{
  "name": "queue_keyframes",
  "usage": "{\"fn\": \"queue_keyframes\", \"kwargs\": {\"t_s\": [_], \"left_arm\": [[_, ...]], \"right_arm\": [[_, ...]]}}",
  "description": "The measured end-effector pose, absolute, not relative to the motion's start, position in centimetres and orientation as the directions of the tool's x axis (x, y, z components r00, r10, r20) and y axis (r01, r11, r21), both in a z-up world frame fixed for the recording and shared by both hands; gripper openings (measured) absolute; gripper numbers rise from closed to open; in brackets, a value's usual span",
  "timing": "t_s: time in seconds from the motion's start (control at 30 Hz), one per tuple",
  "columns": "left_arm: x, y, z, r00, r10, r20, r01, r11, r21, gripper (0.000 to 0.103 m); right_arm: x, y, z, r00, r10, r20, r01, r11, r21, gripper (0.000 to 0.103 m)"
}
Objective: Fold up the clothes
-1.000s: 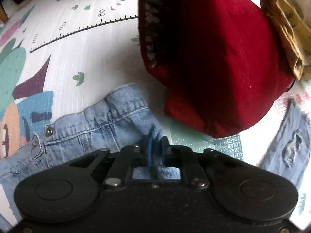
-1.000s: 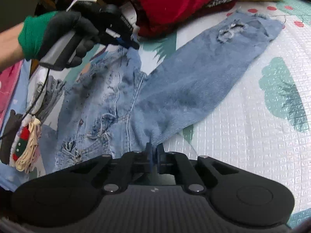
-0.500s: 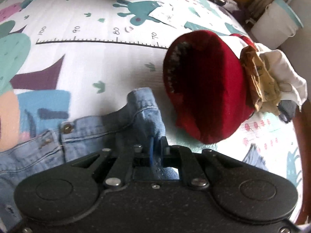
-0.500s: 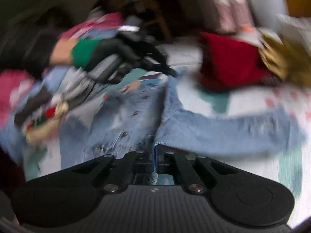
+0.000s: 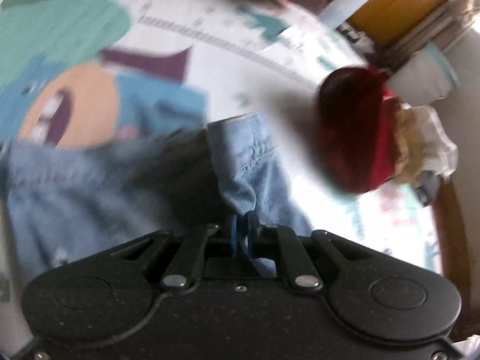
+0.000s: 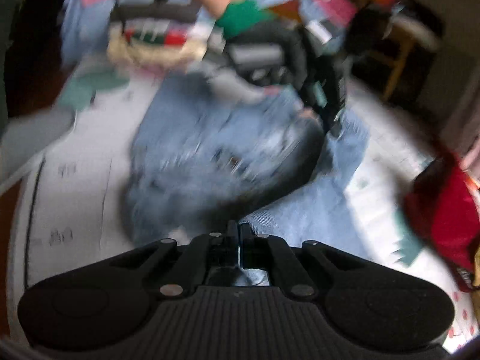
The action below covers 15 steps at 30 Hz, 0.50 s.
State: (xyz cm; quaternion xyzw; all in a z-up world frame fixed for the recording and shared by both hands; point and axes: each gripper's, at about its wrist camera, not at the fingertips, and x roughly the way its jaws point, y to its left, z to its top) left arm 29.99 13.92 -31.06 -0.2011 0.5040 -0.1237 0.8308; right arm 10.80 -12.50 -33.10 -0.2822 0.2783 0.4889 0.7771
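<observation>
Mid-fold: my left gripper (image 5: 241,220) and right gripper (image 6: 239,230) are both clamped on the jeans (image 5: 249,153), lifted over the mat (image 5: 228,69). Next, I reckon: lay it over, line up edges, release.

Light-blue jeans (image 5: 246,156), seemingly bunched and partly lifted, sprawl blurred across the printed mat (image 5: 228,60).

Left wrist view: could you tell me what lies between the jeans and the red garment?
Only bare play mat separates the jeans from the red garment.
</observation>
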Motion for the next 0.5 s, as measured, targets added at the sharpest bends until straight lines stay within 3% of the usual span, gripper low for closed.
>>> {"fn": "queue_keyframes", "kwargs": {"t_s": [0.1,0.23,0.4,0.5], "left_arm": [[30.2,14.0,-31.5,0.455,-0.399,-0.796,0.01,0.896,-0.444,0.005],[30.7,14.3,-29.4,0.508,-0.462,-0.727,0.049,0.858,-0.511,0.005],[31.8,14.1,-29.7,0.535,-0.411,-0.739,0.031,0.883,-0.468,0.005],[32.0,14.3,-30.1,0.535,-0.393,-0.748,0.035,0.895,-0.445,0.005]], "right_arm": [[10.7,-11.5,-33.1,0.332,0.613,-0.717,-0.929,0.345,-0.135,0.004],[10.3,-11.1,-31.4,0.341,0.645,-0.684,-0.93,0.336,-0.146,0.004],[11.2,-10.2,-34.5,0.291,0.576,-0.764,-0.932,0.352,-0.09,0.005],[11.4,-10.1,-34.9,0.286,0.578,-0.764,-0.926,0.372,-0.065,0.004]]}}
